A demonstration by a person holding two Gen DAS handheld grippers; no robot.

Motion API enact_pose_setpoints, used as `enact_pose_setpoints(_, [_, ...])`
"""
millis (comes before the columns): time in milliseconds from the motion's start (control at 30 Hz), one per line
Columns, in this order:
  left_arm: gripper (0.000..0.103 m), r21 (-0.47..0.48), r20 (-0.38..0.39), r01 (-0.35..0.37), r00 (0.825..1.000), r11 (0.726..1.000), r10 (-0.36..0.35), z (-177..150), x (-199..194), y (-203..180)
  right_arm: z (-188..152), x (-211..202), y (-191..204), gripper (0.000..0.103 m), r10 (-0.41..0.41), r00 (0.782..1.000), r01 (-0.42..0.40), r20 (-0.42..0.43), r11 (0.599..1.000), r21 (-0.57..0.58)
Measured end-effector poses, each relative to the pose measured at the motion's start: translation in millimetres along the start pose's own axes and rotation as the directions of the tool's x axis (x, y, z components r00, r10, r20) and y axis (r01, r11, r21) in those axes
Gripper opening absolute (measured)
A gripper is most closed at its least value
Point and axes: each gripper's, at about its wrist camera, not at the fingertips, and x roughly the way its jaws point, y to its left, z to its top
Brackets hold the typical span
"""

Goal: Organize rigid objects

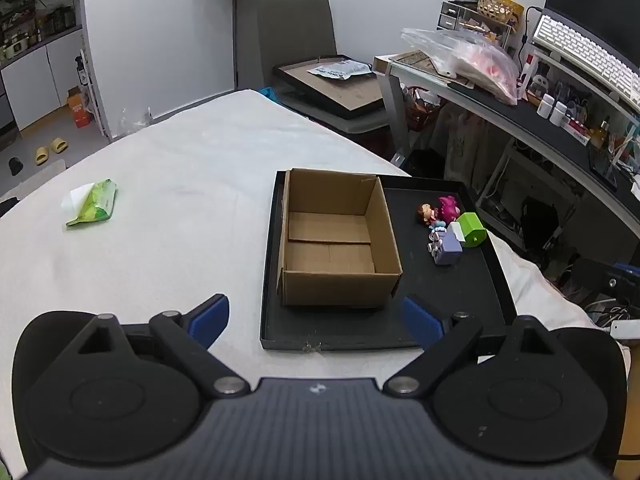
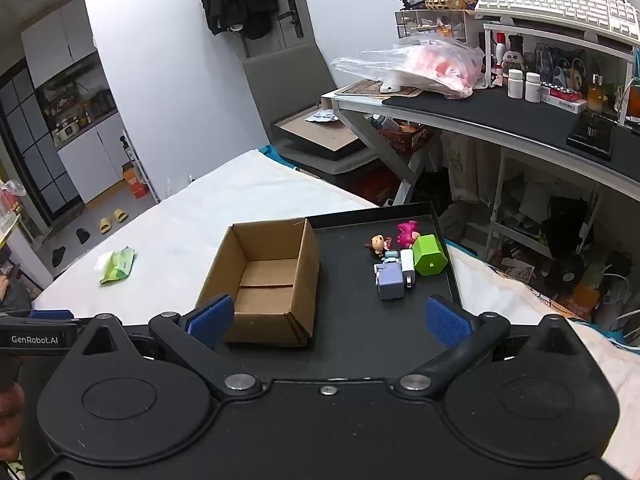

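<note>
Right wrist view: the right gripper (image 2: 330,320) hangs over the near edge of the shallow black tray (image 2: 352,344), its blue-padded fingers (image 2: 448,326) spread wide with nothing between them. The cluster of small hard toys lies ahead and slightly right of the fingers, in the tray's far right part: a lilac plastic block toy (image 2: 390,282), a white plug-like piece (image 2: 407,264) touching it, a glossy green faceted block (image 2: 430,256), a small brown-haired doll figure (image 2: 378,245) and a magenta figure (image 2: 407,232). The lilac block is nearest, its long axis running roughly away from the fingers. The open, empty corrugated cardboard box (image 2: 264,276) stands on the tray's left part, apart from the toys.

The left gripper (image 1: 316,320) is likewise spread and empty, facing the box; the toys sit well to its right. So the right gripper looks better placed for the first pick. The tray rests on a white cloth-covered worktop (image 1: 180,168).
</note>
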Motion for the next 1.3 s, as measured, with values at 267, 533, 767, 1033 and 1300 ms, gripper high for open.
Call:
enact_pose_setpoints(267, [0.093,-0.009,-0.007,0.009,1.0,1.0,-0.009,0.7,-0.6,3.0,-1.1,1.8,2.5,0.103,0.003,1.0,-0.003,0.0,1.0,-0.006])
enact_pose_setpoints(533, [0.093,-0.007,-0.009,0.007,1.0,1.0,-0.008,-0.1,-0.7,-1.8,-1.4,1.2,8.2,0.103,-0.015,1.0,0.014,-0.014,0.999,-0.032])
enact_pose_setpoints(767, [0.093,0.002,-0.009,0.008,1.0,1.0,-0.008,0.7,-0.6,0.5,0.0,1.0,8.9,0.103,-0.032,0.999,0.031,-0.012,0.998,-0.047])
enact_pose_setpoints(1033, [0.093,0.004,-0.01,0.018,1.0,1.0,-0.018,1.8,-1.0,1.5,1.0,-0.6,9.5,0.103,-0.038,0.999,0.037,-0.015,0.998,-0.043])
enact_pose_setpoints(1300, [0.093,-0.006,-0.011,0.025,1.0,1.0,-0.025,2.7,-2.1,3.5,0.9,1.8,7.2,0.103,-0.028,0.999,0.028,-0.023,0.999,-0.031])
